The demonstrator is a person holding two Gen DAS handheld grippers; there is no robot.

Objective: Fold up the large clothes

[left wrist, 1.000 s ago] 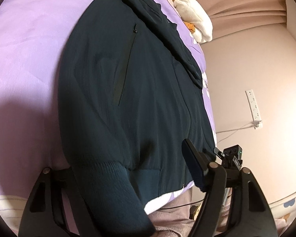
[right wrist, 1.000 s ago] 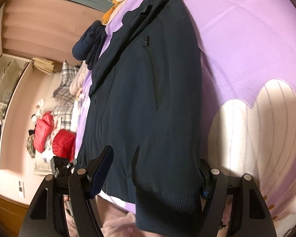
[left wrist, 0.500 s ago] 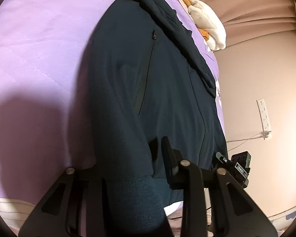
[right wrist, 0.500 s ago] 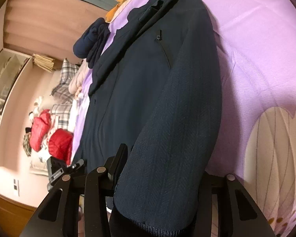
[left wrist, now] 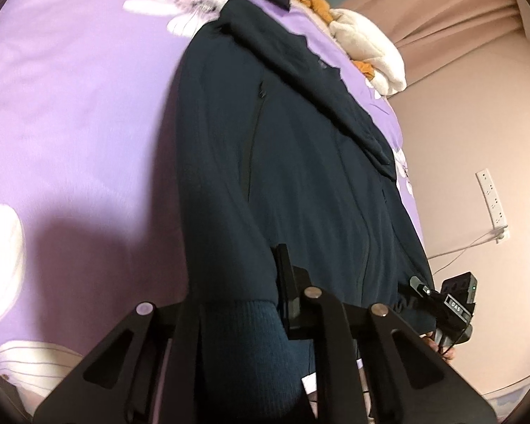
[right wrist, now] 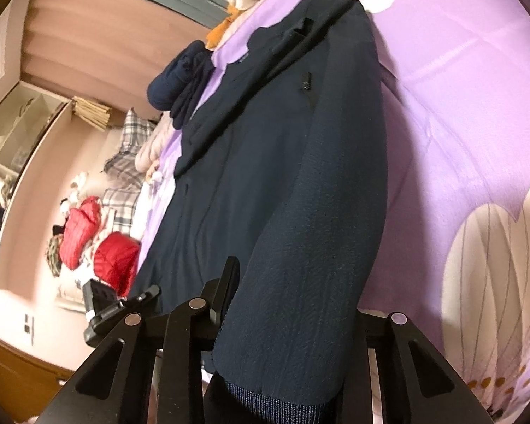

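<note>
Across the purple bedspread (left wrist: 70, 106) lies our dark jacket (left wrist: 300, 183); left gripper (left wrist: 240, 321) jaws clamp one cuff, right gripper (right wrist: 289, 321) jaws are closing on the other sleeve.

Both wrist cameras sit close above the near edge of the bed (left wrist: 70, 106), angled down and looking along it toward the far edge; both views share the dark jacket (left wrist: 300, 176) (right wrist: 265, 176), lying lengthwise

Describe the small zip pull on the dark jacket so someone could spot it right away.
Start at the purple floral bedspread and the dark navy zip-up jacket lying on it. Near its collar end, a slanted chest pocket opens; the small black zip pull sits at its top, the only shiny hard piece on the matte cloth.
</note>
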